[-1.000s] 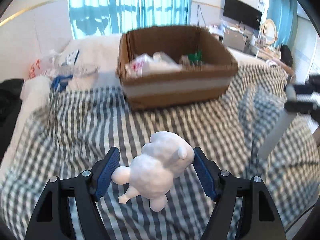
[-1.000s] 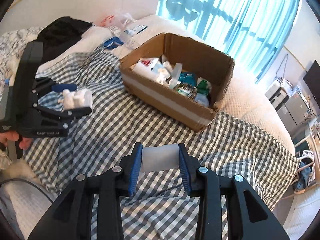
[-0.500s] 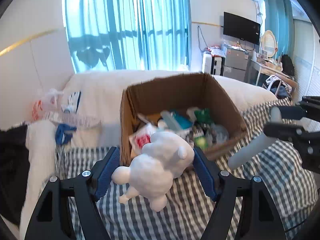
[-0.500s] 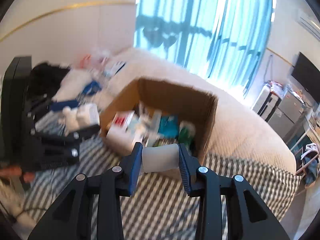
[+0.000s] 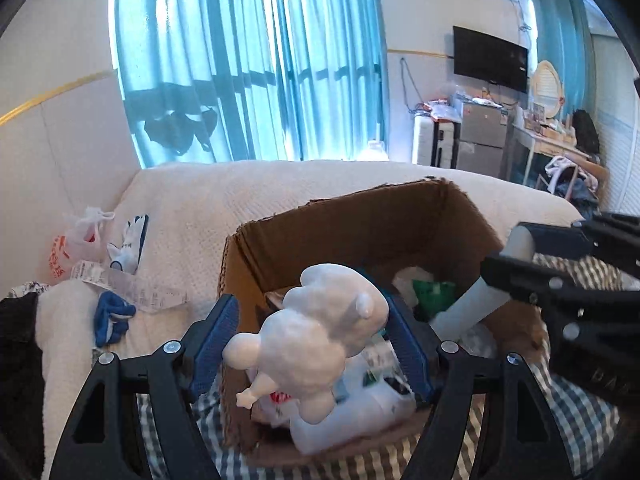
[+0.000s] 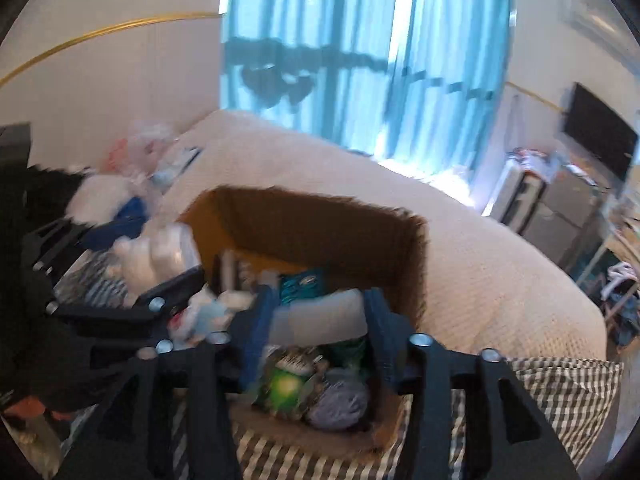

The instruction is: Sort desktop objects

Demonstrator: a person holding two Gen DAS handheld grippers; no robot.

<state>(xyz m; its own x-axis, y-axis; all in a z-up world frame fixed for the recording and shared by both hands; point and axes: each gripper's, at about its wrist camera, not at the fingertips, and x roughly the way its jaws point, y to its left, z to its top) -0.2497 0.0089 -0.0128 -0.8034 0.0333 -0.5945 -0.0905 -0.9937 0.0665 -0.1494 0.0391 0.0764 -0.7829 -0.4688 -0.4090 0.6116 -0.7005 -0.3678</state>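
Observation:
My left gripper (image 5: 312,344) is shut on a white lumpy animal figure (image 5: 320,336) and holds it over the near left part of an open cardboard box (image 5: 360,220). My right gripper (image 6: 318,320) is shut on a pale translucent tube (image 6: 320,316) and holds it over the same box (image 6: 312,216), near its front right. The right gripper and its tube (image 5: 476,304) show at the right of the left wrist view. The left gripper with the figure (image 6: 156,256) shows at the left of the right wrist view. The box holds several packets and bottles.
The box sits on a bed with a grey checked cloth (image 5: 576,420) and a cream blanket (image 5: 240,196). A plastic bag (image 5: 76,244), a receipt and a blue item (image 5: 112,316) lie at the left. Curtains and a TV stand behind.
Both grippers have moved forward and up from over the checked cloth to above the box, each still holding its object. The right wrist view is blurred by motion.

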